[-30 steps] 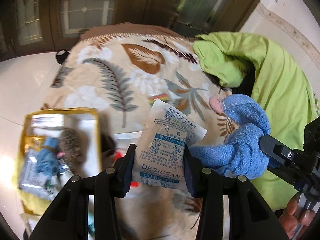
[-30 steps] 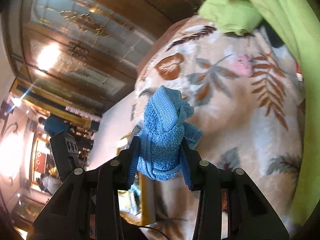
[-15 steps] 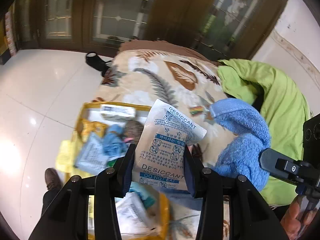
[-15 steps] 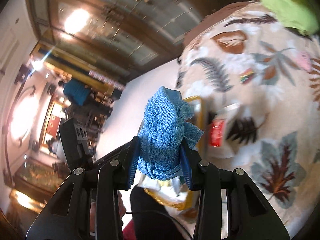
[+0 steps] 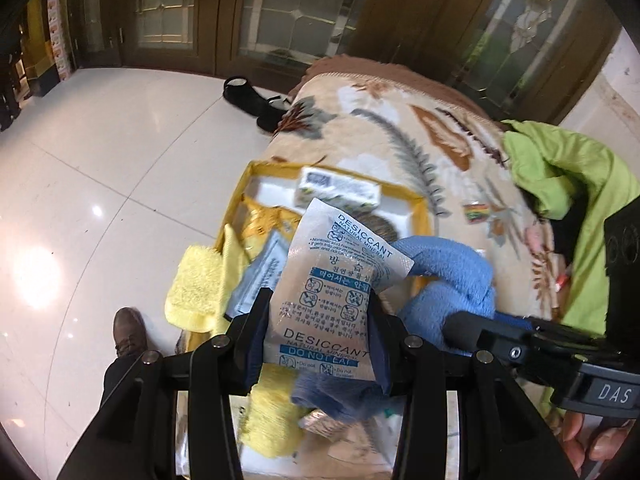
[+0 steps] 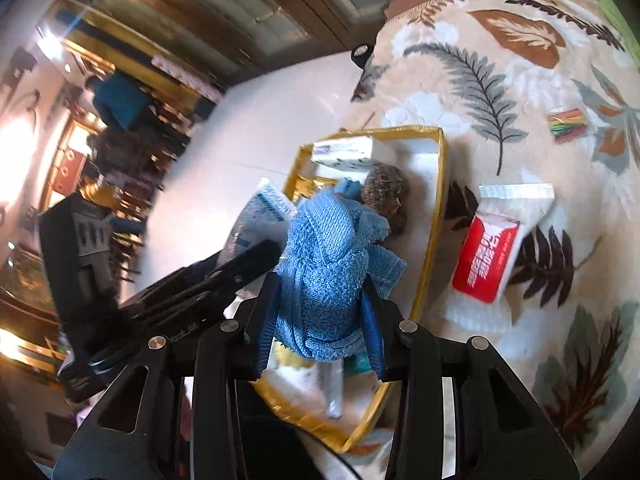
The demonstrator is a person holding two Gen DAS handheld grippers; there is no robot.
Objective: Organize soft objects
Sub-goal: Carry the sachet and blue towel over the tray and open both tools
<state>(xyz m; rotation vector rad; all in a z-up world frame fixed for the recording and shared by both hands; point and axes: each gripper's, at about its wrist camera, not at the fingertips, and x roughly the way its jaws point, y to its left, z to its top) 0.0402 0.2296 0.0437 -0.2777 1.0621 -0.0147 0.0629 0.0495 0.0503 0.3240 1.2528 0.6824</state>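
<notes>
My left tongs (image 5: 318, 332) angle steeply down, clenched on the desiccant packet (image 5: 336, 280) above the yellow-rimmed box (image 6: 438, 200). At their 3 o'clock, my right tongs (image 6: 320, 312) tilt down too, gripping the bunched blue towel (image 6: 328, 272) over that box on the leaf-print blanket (image 6: 500, 80).

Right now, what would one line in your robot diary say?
left fingers: shut on white desiccant packet | right fingers: shut on blue terry towel | both over yellow-rimmed tray on leaf-print blanket
</notes>
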